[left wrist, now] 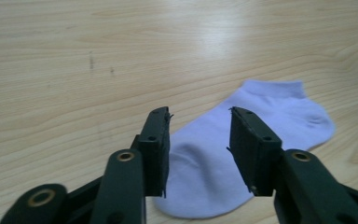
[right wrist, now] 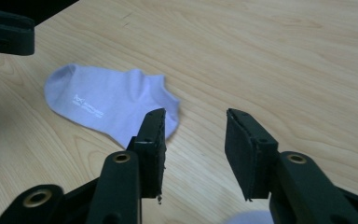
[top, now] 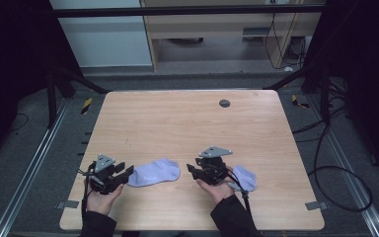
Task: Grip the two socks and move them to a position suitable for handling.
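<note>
Two lavender ankle socks lie flat and apart on the desk (top: 187,123), near my edge. Neither is paired, stacked or folded with the other, so I judge the work of bringing them together as not yet begun or only just set up; both pick-ups and the joining are left.

Left tongs (top: 127,172): jaws parted, nothing between the pads. In the left gripper view the left tongs (left wrist: 199,122) hang above the first sock (left wrist: 242,149), which lies just beyond and under the tips, its cuff pointing away from me and to the right. In the high view this first sock (top: 154,172) lies between my two hands, its near end just beside the left tongs' tips. No contact that I can see.

Right tongs (top: 192,171): jaws also parted, empty. In the right gripper view the right tongs (right wrist: 195,121) point toward the first sock (right wrist: 107,102), whose white printed logo faces up; the left jaw overlaps its cuff edge in the picture, but the pads look clear of the fabric.

The second sock (top: 245,177) lies on the far right side of my right hand (top: 218,189), partly hidden behind the gripper and its cable. A pale sliver at the bottom edge of the right gripper view may be this sock; too little shows to be sure.
</note>
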